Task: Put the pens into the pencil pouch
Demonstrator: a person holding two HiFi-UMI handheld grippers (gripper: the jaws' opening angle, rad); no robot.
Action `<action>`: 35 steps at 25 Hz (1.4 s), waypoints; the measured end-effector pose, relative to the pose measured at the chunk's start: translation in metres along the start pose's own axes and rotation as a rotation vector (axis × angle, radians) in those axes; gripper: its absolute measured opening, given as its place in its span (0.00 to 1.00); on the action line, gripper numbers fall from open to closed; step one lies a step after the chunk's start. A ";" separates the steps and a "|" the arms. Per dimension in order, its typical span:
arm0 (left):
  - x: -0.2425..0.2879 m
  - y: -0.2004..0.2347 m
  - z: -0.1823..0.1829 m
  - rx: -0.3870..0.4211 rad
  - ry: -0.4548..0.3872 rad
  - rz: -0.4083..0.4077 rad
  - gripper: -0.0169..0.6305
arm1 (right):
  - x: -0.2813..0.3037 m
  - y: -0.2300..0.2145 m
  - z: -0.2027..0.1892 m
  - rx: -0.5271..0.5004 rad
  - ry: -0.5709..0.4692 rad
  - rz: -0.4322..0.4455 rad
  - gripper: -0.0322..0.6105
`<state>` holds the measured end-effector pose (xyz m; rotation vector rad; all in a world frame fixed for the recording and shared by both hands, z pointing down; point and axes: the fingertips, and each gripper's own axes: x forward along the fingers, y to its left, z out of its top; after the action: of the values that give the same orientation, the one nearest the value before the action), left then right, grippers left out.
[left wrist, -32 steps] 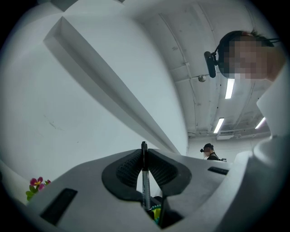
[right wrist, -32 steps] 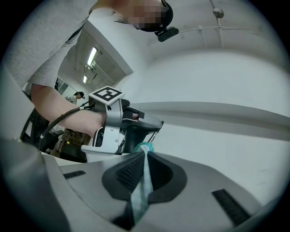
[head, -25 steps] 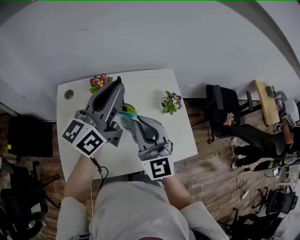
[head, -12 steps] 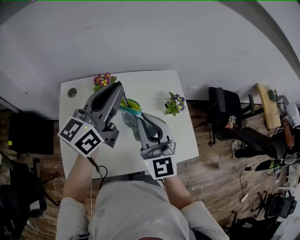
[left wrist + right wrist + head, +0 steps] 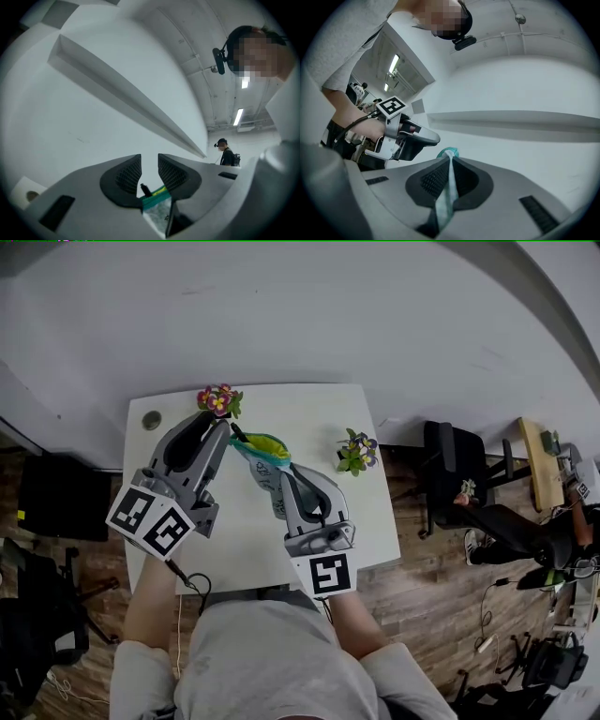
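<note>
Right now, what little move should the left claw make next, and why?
Probably pull the left claw back, away from the pencil pouch. Its jaws are opening, with the pads clear of the black pen, which already stands in the pouch's green mouth. The right claw is pinching the pouch upright.

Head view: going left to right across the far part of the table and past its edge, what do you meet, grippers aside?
Round hole in the table → pink-flowered plant → pencil pouch → purple-flowered plant → black chair.
</note>
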<state>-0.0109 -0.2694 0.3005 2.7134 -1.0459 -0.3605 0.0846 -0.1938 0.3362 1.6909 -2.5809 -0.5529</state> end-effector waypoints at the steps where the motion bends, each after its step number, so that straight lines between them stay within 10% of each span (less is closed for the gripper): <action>1: -0.007 0.007 -0.004 0.029 0.016 0.032 0.19 | 0.001 0.000 0.000 0.001 -0.001 0.004 0.11; 17: -0.142 0.106 -0.125 0.040 0.367 0.394 0.09 | 0.031 0.033 -0.003 0.028 -0.015 0.085 0.11; 35: -0.136 0.208 -0.278 0.032 0.933 0.416 0.20 | 0.035 0.042 -0.011 0.000 0.078 0.030 0.11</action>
<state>-0.1556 -0.2979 0.6429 2.1354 -1.2126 0.8964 0.0346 -0.2133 0.3527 1.6363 -2.5480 -0.4752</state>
